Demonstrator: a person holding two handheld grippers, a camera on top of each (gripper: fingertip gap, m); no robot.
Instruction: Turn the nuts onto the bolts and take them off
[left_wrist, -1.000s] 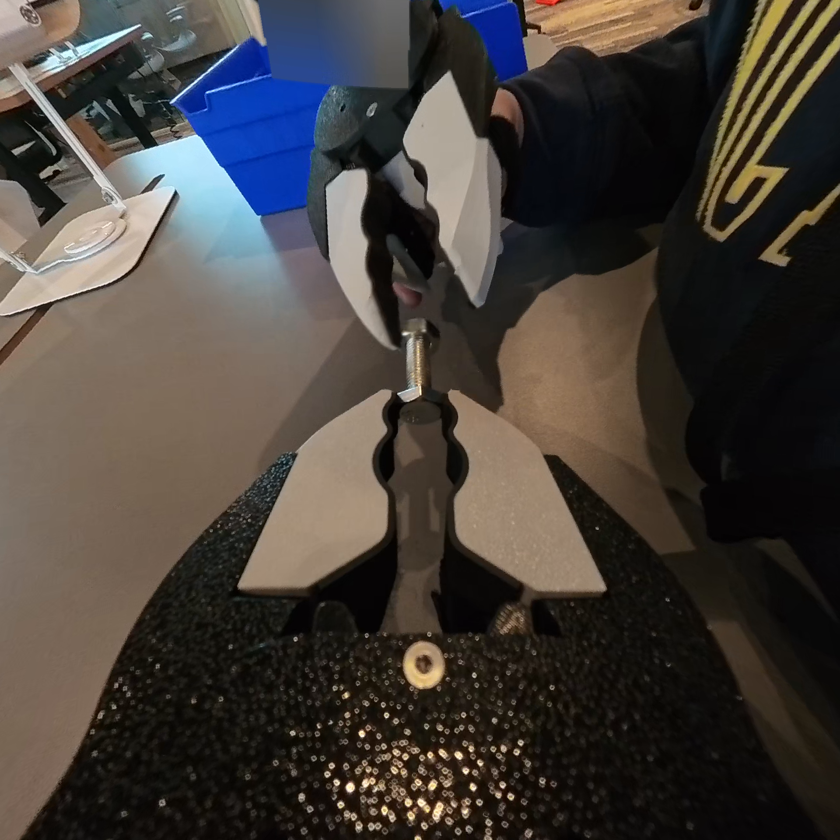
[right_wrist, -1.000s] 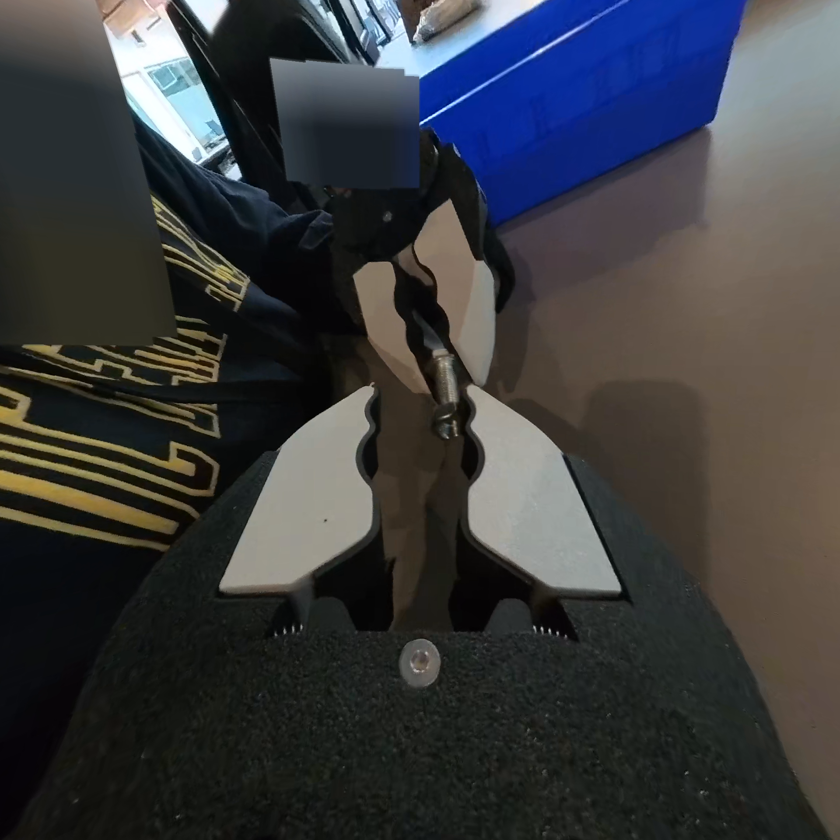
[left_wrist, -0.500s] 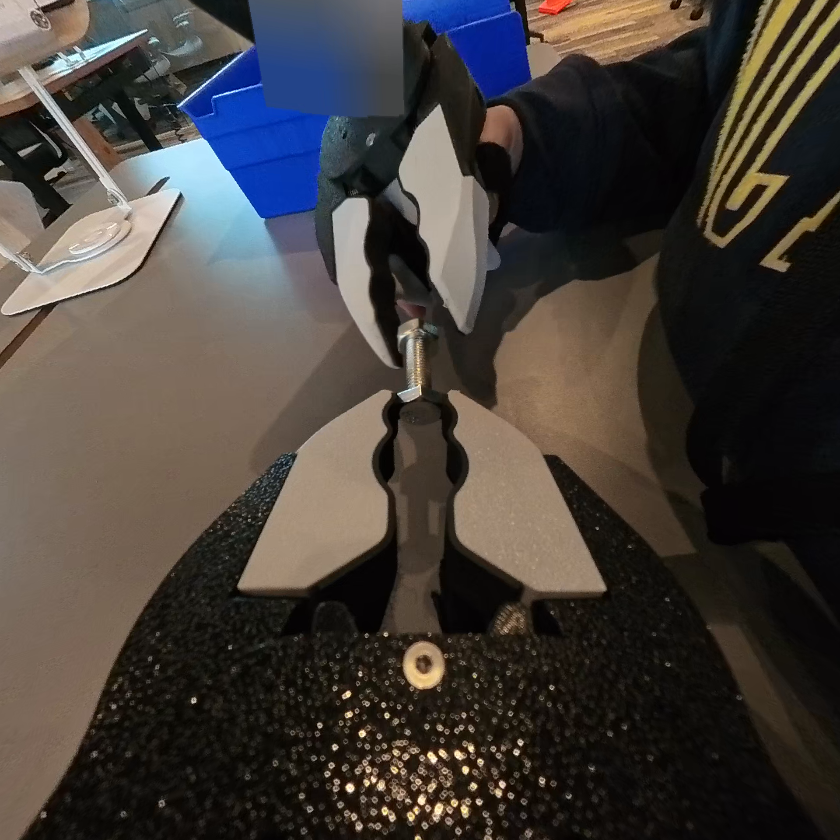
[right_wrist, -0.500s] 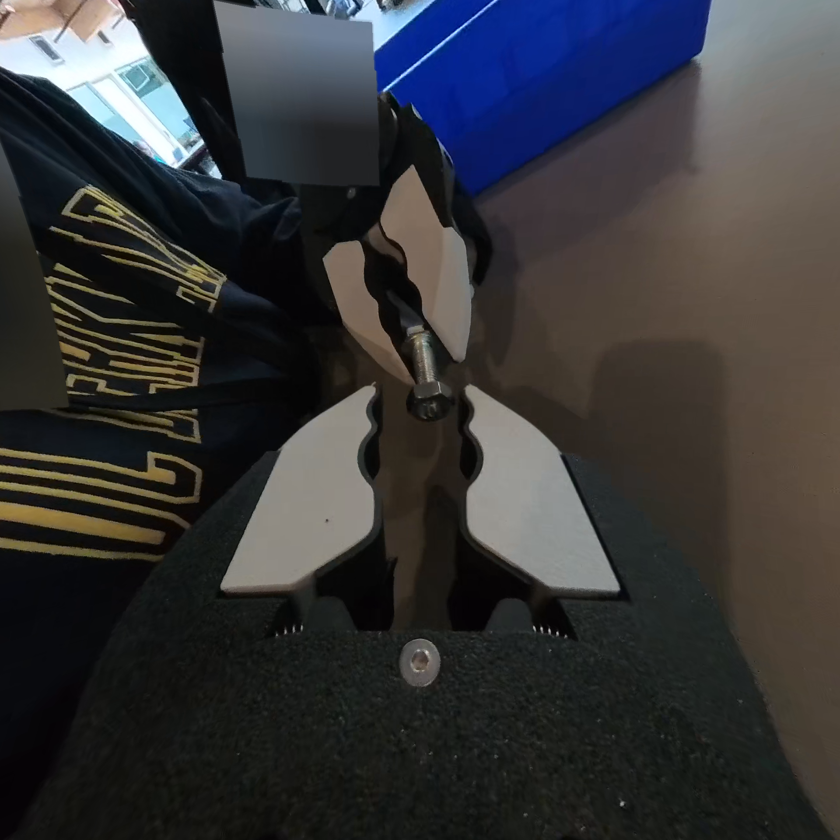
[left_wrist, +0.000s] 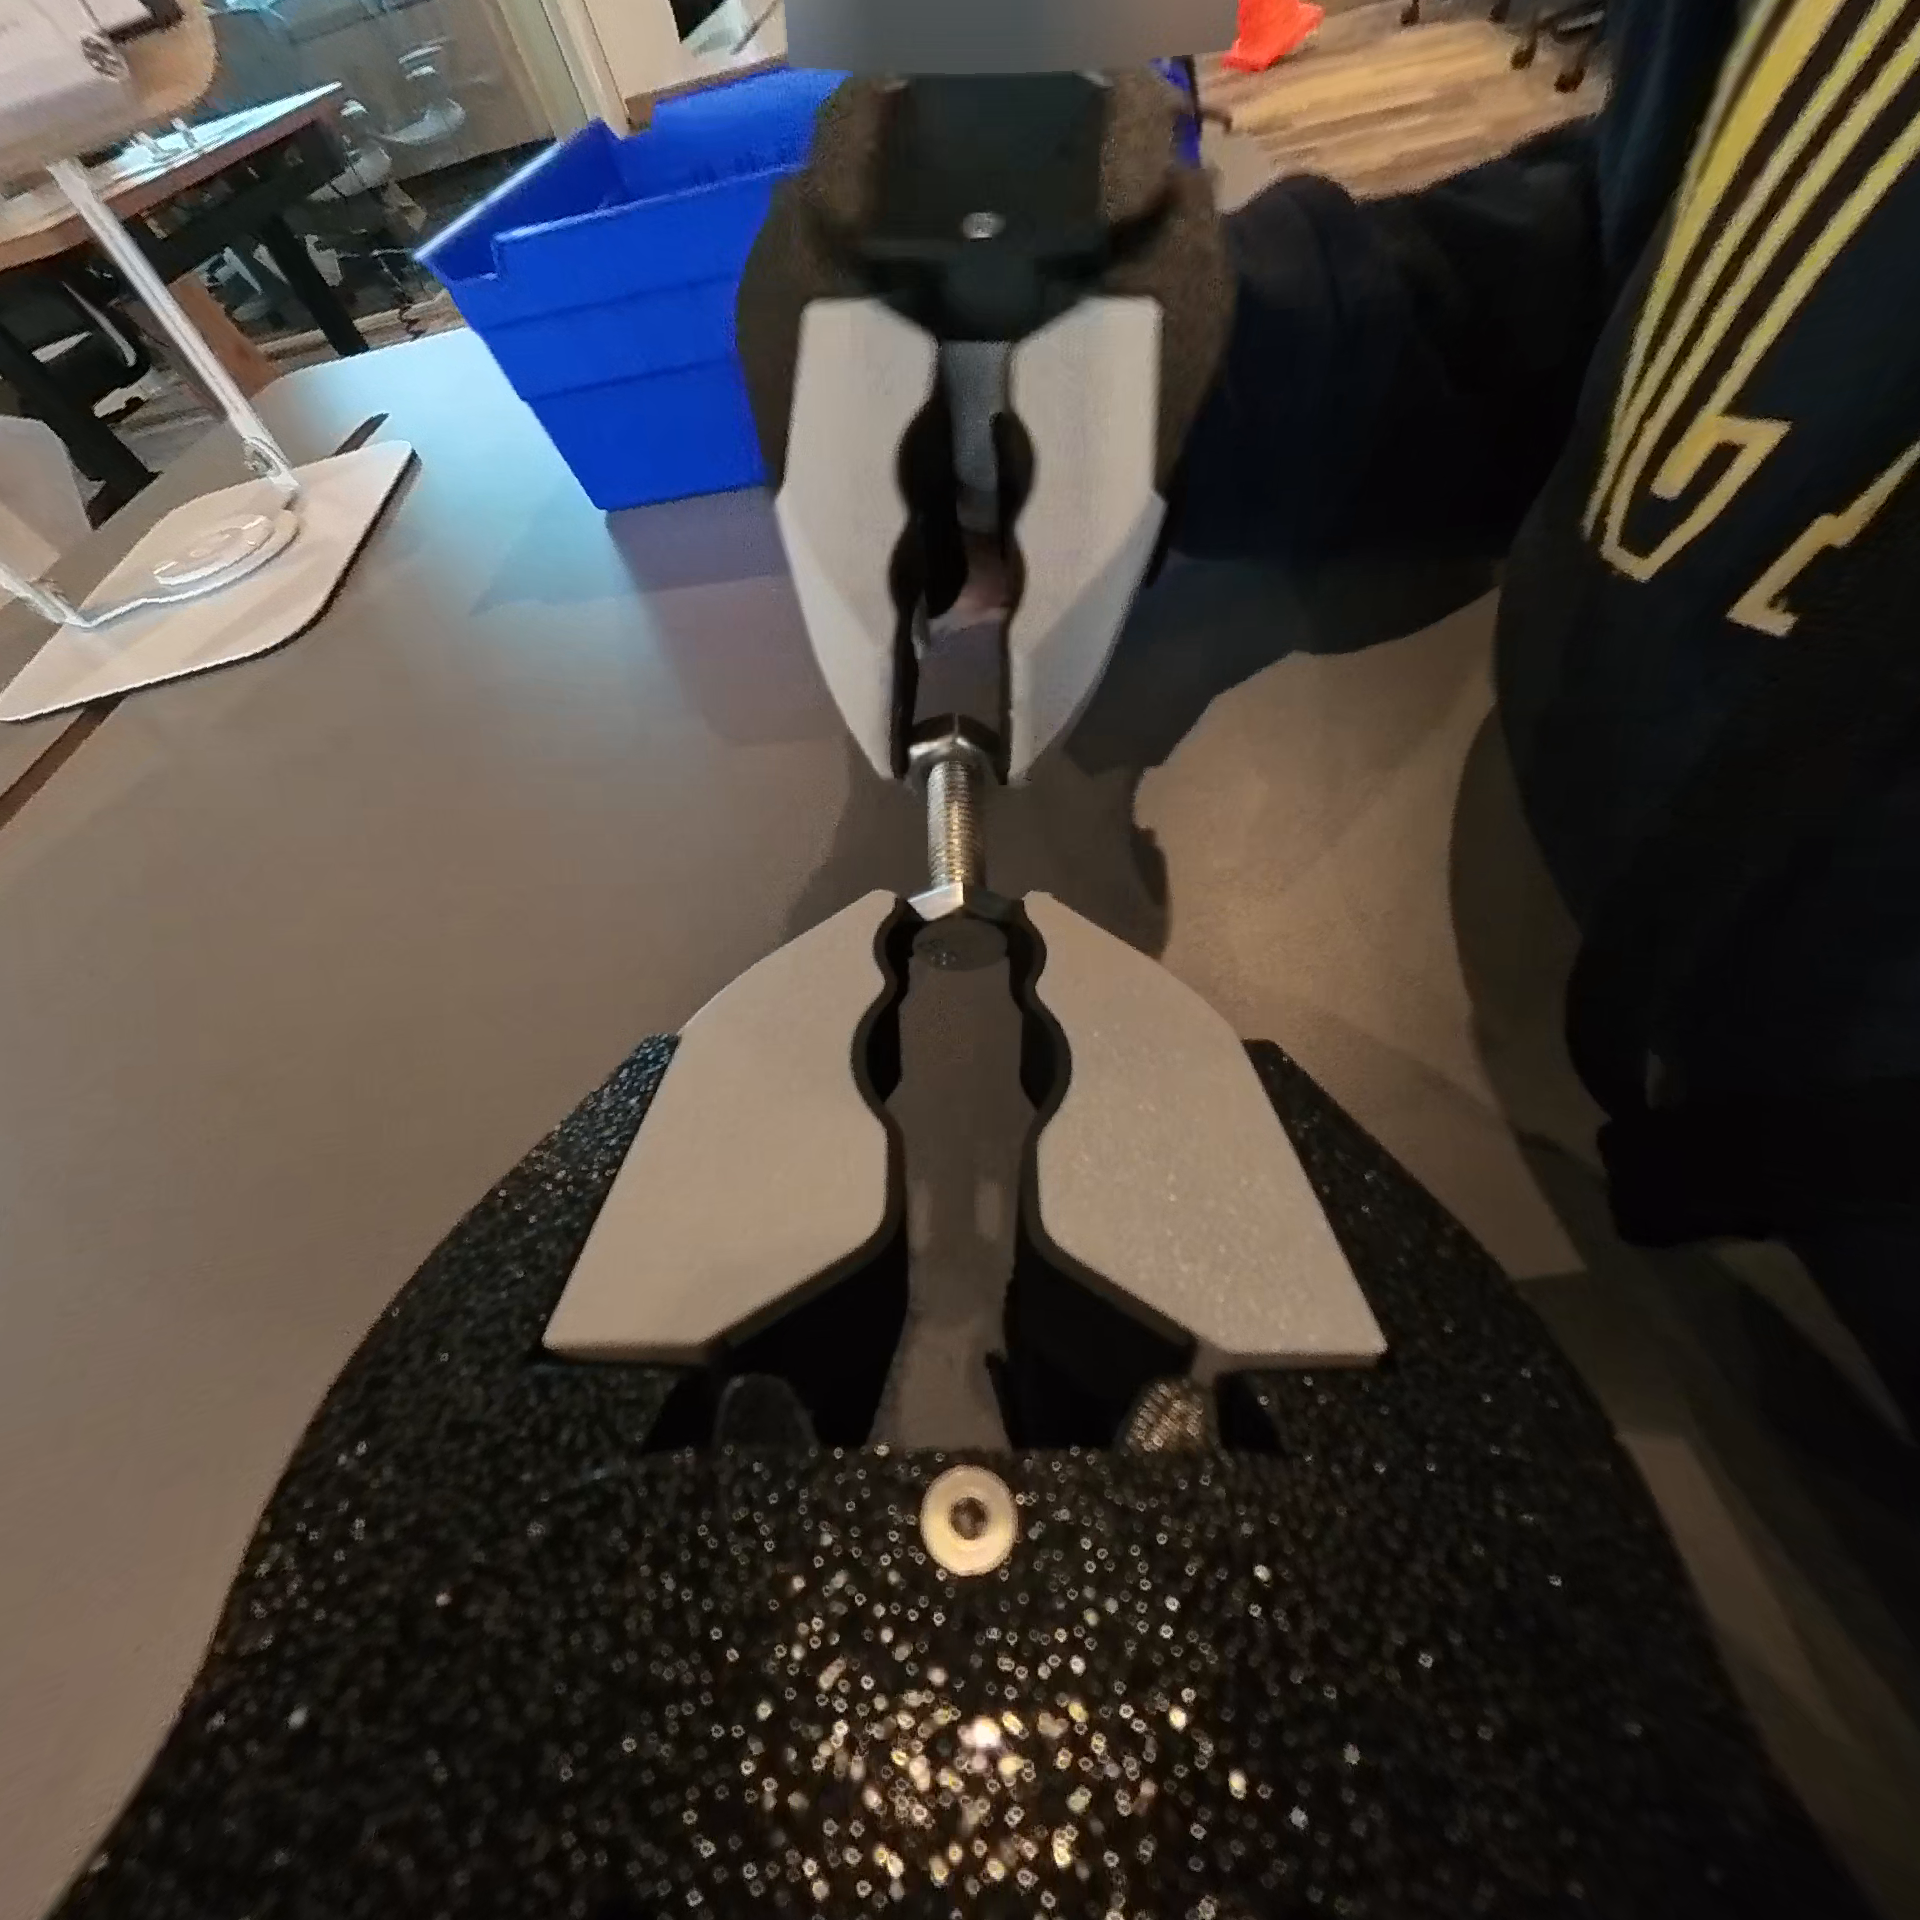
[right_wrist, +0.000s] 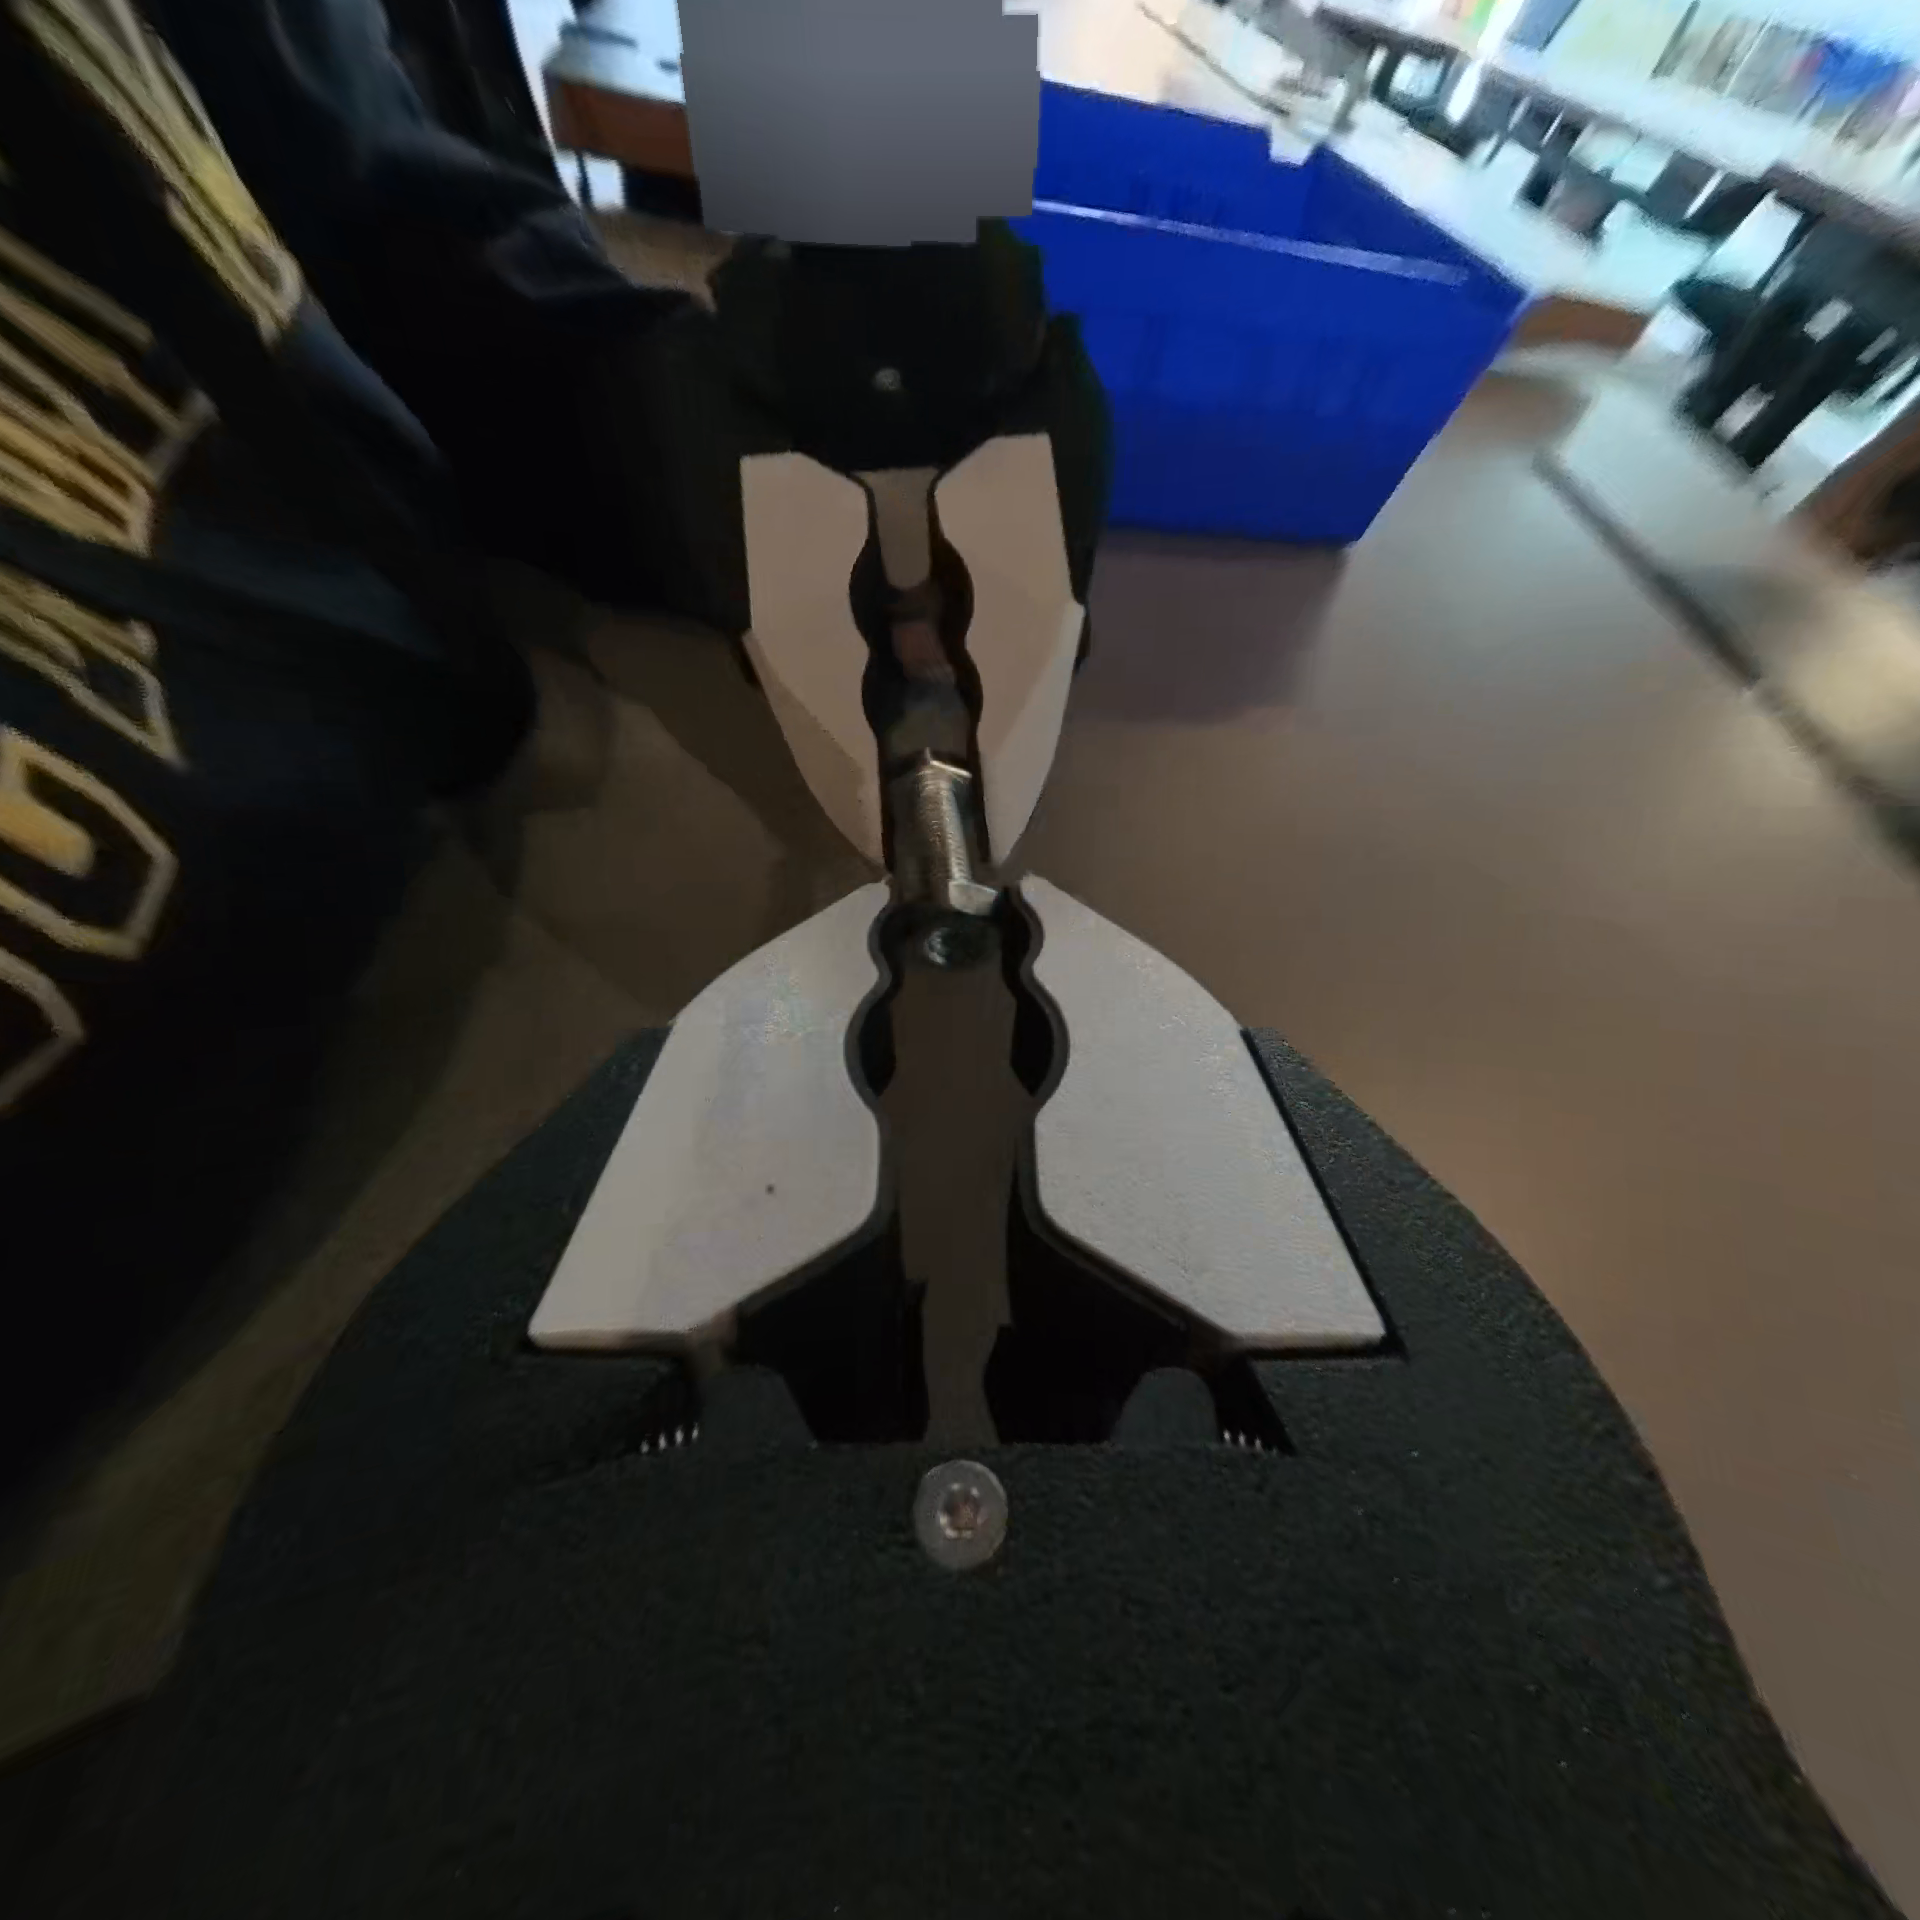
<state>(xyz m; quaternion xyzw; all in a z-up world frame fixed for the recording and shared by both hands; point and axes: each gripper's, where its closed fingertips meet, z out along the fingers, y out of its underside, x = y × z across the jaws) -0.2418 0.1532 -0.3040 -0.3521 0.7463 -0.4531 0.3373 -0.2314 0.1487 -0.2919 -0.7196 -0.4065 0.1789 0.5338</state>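
Left gripper (left_wrist: 954, 914) pinches the bolt (left_wrist: 951, 831) head; right gripper (right_wrist: 940, 914) clamps the nut (right_wrist: 943, 940). Stiff, slippery steel: grip the flats.

Grey table (left_wrist: 364, 935) w/ blue bin (left_wrist: 623, 343), white stand base (left_wrist: 208, 582).

Your tongs (left_wrist: 951, 914) had pale grey wavy-edged fingers (left_wrist: 748, 1164) on speckled black bodies, a silver screw (left_wrist: 968, 1548); you wore a dark navy sleeve (left_wrist: 1340, 416), yellow-lettered

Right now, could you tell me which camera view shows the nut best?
The right wrist view: the nut sits close, its hex face and bore turned toward the camera. The left wrist view shows the nut farther off, edge-on, between the other gripper's fingertips.
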